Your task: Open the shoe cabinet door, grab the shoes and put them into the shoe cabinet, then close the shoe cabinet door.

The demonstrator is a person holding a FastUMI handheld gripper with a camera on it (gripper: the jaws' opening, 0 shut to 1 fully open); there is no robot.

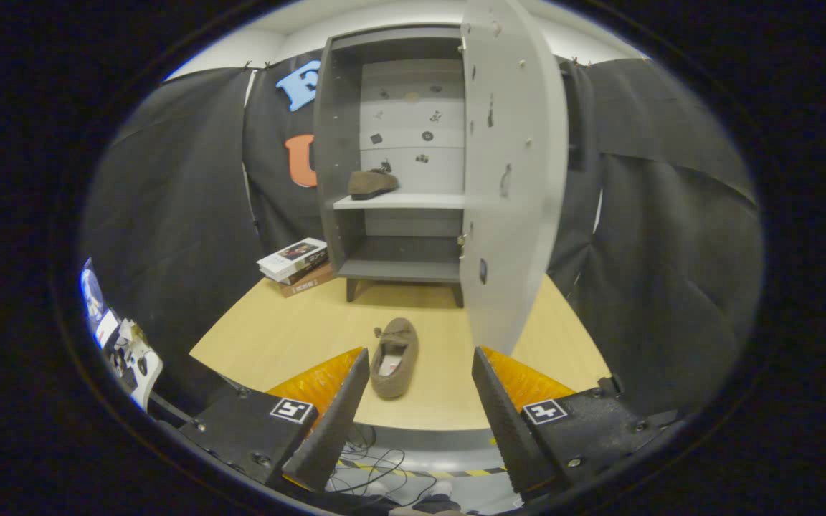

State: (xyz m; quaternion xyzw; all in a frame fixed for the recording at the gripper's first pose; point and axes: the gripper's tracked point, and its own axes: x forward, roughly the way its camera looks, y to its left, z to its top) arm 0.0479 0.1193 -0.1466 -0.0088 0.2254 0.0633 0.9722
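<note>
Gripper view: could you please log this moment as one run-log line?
door open | one shoe on cabinet shelf | other shoe on table, just ahead of fingers | hand-held gripper open, empty

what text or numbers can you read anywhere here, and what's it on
None legible.
Boxes beside the shoe cabinet: print too small.
Stickers on its back panel: blurred marks.
Squares on the open gripper, with the loose shoe between its fingers: black-and-white patterns, no words.
</note>
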